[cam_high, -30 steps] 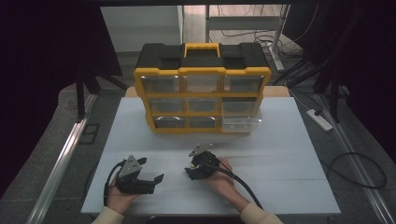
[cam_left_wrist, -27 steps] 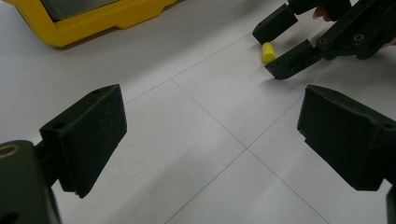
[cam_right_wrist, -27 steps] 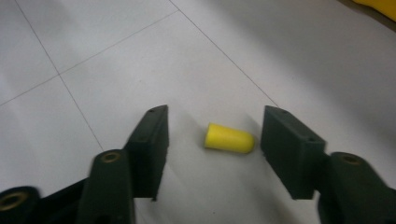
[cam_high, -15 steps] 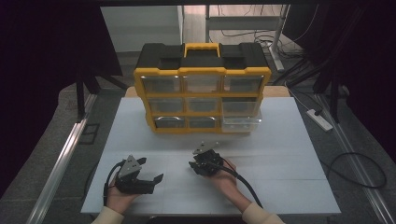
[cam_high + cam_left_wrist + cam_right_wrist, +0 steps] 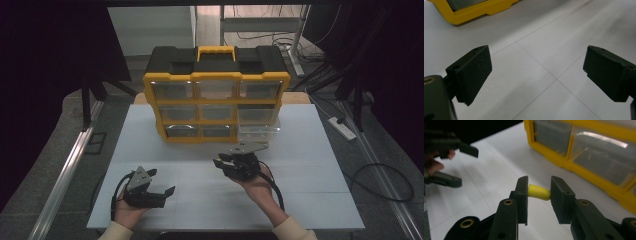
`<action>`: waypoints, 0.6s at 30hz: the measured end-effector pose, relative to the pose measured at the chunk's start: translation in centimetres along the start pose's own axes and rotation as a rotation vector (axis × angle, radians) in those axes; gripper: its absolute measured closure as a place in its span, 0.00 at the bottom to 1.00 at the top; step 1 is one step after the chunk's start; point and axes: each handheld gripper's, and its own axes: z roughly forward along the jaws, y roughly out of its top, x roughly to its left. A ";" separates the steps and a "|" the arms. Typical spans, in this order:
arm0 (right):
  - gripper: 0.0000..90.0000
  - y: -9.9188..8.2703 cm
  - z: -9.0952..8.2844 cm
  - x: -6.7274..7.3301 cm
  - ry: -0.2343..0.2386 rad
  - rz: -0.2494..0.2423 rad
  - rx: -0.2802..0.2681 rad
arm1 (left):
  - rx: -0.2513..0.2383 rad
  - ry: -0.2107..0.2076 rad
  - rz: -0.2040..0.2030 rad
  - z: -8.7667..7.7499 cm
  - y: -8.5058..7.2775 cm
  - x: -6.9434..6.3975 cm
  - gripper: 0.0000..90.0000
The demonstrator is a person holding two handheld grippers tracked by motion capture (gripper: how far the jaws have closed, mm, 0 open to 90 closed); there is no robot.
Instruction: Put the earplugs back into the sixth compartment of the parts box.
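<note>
A yellow and black organizer (image 5: 216, 79) with clear drawers stands at the back of the white table (image 5: 310, 150). Its bottom right drawer (image 5: 259, 133) is pulled out. My right gripper (image 5: 224, 163) hovers just in front of that drawer. In the right gripper view it (image 5: 539, 195) is shut on a small yellow foam plug (image 5: 539, 191), close to the organizer's lower drawers (image 5: 596, 152). My left gripper (image 5: 161, 183) rests low at the front left, open and holding nothing. The left gripper view has its jaws (image 5: 536, 72) wide apart over bare table, the organizer's base (image 5: 474, 11) far off.
The table's front edge (image 5: 225, 229) lies just behind both hands. A power strip (image 5: 342, 128) and cables (image 5: 385, 180) lie on the floor to the right. A metal rail (image 5: 65, 175) runs along the left side.
My right gripper has moved a little right and away, toward the pulled-out drawer, still holding the yellow plug. The left gripper has stayed put.
</note>
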 end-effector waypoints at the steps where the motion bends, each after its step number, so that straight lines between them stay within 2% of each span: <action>1: 0.75 0.2 -0.4 -0.1 0.000 0.001 -0.015 | -0.001 0.000 0.000 0.0 0.0 0.0 0.09; 9: 0.75 1.8 -3.3 -0.6 0.006 -0.002 -0.115 | -0.001 -0.001 0.000 0.0 0.0 0.0 0.09; 18: 0.75 2.9 -5.5 -1.2 -0.016 -0.009 -0.176 | 0.000 -0.001 0.001 0.0 0.0 0.0 0.09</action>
